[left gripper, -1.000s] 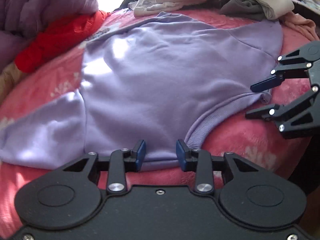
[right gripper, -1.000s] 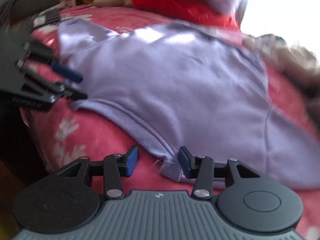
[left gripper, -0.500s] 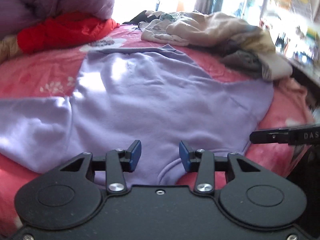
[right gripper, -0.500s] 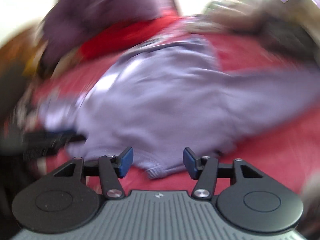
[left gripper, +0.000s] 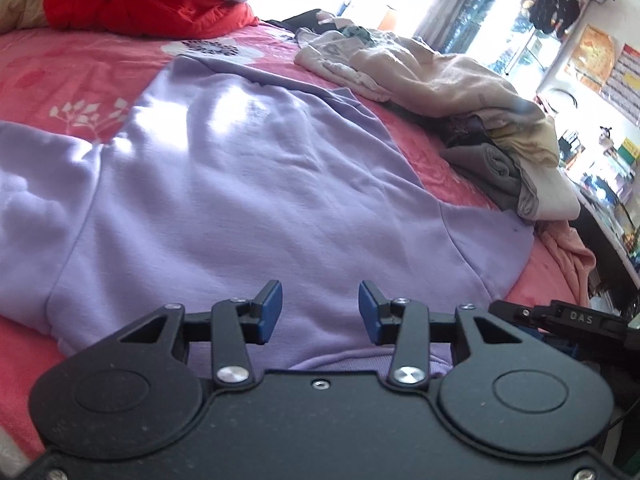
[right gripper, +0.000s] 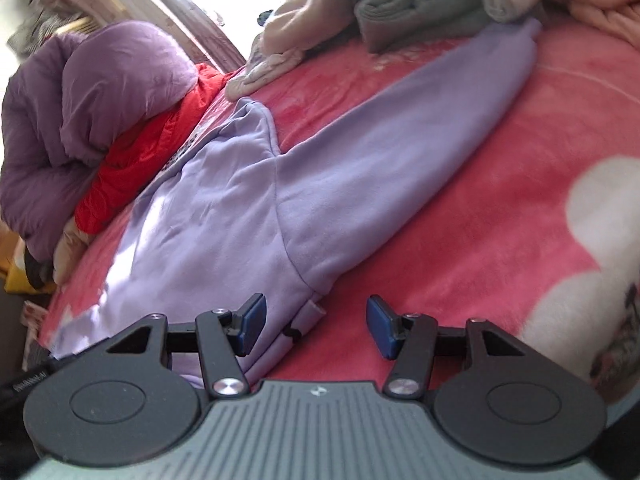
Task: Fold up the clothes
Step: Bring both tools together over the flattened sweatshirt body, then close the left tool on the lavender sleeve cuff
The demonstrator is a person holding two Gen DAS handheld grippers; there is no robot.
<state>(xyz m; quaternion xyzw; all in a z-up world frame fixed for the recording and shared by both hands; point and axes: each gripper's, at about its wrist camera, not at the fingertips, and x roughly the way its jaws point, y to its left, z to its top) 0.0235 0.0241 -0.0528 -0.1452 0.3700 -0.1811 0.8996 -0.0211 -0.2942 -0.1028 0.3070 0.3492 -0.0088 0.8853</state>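
Lilac fleece sweatshirt (left gripper: pixel 256 200) lying flat on pink floral plush blanket (left gripper: pixel 60 76), sleeves spreading outward; right sleeve (right gripper: pixel 400 148) tapering toward grey folded garment (right gripper: pixel 416 12).

Left gripper (left gripper: pixel 320 312) hovering over ribbed hem, blue pads apart, gripping nothing.

Right gripper (right gripper: pixel 316 324) gaping wide above sweatshirt's side corner, holding nothing.

Crumpled beige clothes pile (left gripper: pixel 440 76) sitting beyond; puffy red jacket (left gripper: pixel 132 4) bunching at bed's far end.

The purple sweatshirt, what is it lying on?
The purple sweatshirt lies spread flat on a pink flowered blanket. Whatever sits beneath its middle is covered.
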